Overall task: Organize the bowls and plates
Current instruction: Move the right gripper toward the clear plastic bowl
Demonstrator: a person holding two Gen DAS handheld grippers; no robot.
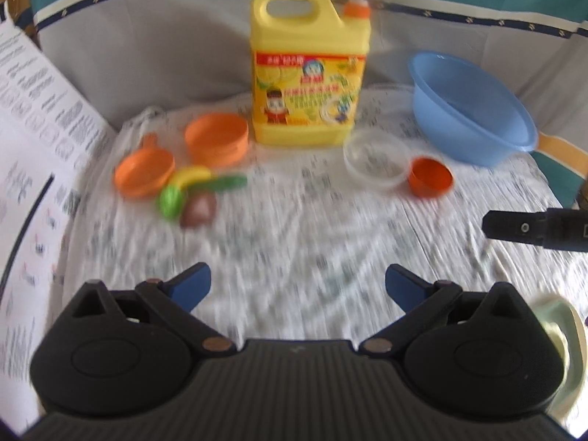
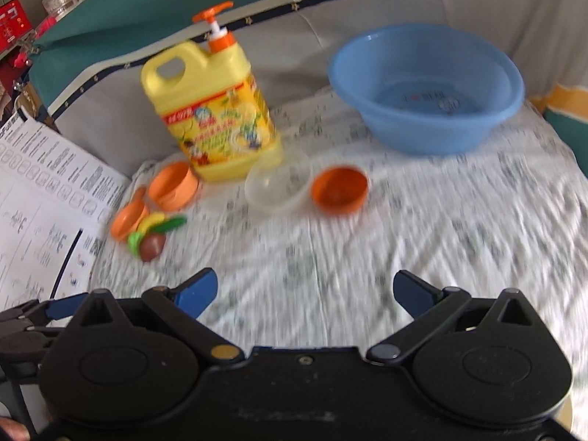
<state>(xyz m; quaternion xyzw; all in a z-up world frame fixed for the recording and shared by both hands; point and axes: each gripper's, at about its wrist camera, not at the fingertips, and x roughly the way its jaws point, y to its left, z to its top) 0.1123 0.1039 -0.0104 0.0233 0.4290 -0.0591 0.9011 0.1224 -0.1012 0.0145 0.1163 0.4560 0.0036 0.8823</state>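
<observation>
Nearest in the left wrist view, my left gripper (image 1: 297,286) stood with its jaws spread wide and nothing between them, low in the frame over bare patterned cloth (image 1: 294,228); I judged it was held back so the whole layout stayed in sight. My right gripper (image 2: 305,294) was likewise agape and empty at the bottom of its own view, and its tip entered the left view at the right edge.

Mid-frame, left of centre, lay a small orange pan (image 1: 144,176) touching a cluster of toy food (image 1: 194,194), with a stack of orange plates (image 1: 217,139) just behind it. Right of centre, a clear plastic bowl (image 1: 375,158) sat touching a small orange bowl (image 1: 430,177), probably grouped as the pieces to be sorted.

Farther back, a yellow detergent jug (image 1: 308,70) stood upright at centre, its pump pointing right. At upper right, a blue basin (image 1: 470,106) rested on the desk, tilted toward the camera in the left view; it looked a likely receptacle, though that was only my reading. A printed sheet (image 1: 40,139) filled the left edge.
</observation>
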